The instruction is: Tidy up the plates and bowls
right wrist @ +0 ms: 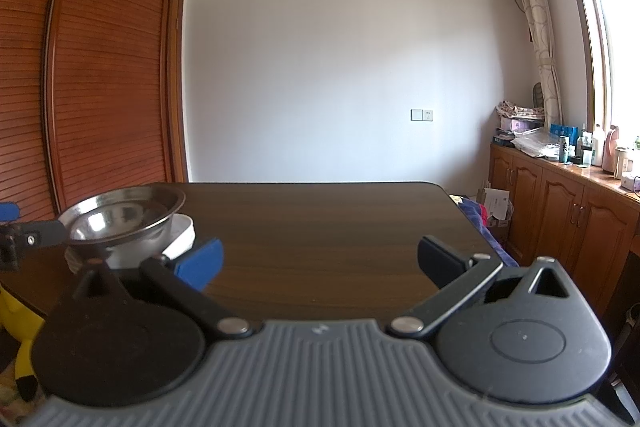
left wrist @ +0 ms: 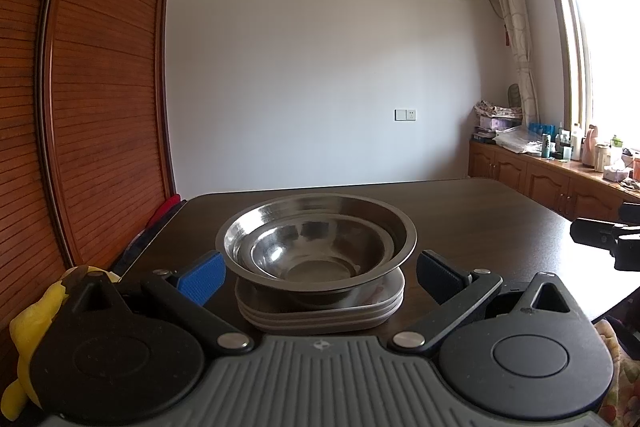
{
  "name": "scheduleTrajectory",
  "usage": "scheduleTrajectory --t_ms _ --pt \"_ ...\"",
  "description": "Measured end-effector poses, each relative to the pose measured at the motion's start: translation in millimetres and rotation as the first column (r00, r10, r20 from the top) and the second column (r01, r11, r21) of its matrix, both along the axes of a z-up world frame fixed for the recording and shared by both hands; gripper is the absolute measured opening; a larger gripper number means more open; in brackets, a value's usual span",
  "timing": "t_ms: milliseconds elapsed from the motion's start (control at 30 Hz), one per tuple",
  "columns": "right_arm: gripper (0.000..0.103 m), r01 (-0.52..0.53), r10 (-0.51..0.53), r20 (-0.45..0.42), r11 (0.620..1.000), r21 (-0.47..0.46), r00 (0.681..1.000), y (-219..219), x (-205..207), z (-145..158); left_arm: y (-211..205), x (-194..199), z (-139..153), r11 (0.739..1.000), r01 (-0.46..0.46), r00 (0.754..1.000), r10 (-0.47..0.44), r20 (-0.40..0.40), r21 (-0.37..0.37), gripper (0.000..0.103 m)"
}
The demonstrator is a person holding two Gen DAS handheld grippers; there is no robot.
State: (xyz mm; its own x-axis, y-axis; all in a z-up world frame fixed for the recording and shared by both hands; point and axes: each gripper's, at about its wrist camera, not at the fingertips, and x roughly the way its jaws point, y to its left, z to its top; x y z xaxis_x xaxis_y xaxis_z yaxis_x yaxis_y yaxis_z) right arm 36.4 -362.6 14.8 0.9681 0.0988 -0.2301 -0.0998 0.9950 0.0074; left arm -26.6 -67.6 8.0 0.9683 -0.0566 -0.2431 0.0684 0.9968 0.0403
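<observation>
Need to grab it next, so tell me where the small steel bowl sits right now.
The small steel bowl sits nested inside the large steel bowl, atop the stack of plates, centred before the open left gripper.

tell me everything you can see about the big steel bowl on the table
The large steel bowl is shiny, bare metal with a wide flat rim and a reflective inside. It sits upright on a stack of pale plates on the dark wooden table, and a smaller steel bowl is nested inside it. The open left gripper faces it, fingers either side of the stack, not touching. In the right wrist view it stands at the table's left.
</observation>
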Motion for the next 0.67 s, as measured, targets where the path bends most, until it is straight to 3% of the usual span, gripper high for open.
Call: scheduleTrajectory --t_ms 667 --pt "0.103 0.001 -0.001 -0.006 1.000 0.004 1.000 0.0 1.2 -3.6 -1.2 0.0 0.2 1.000 0.000 1.000 0.000 -0.002 0.003 0.103"
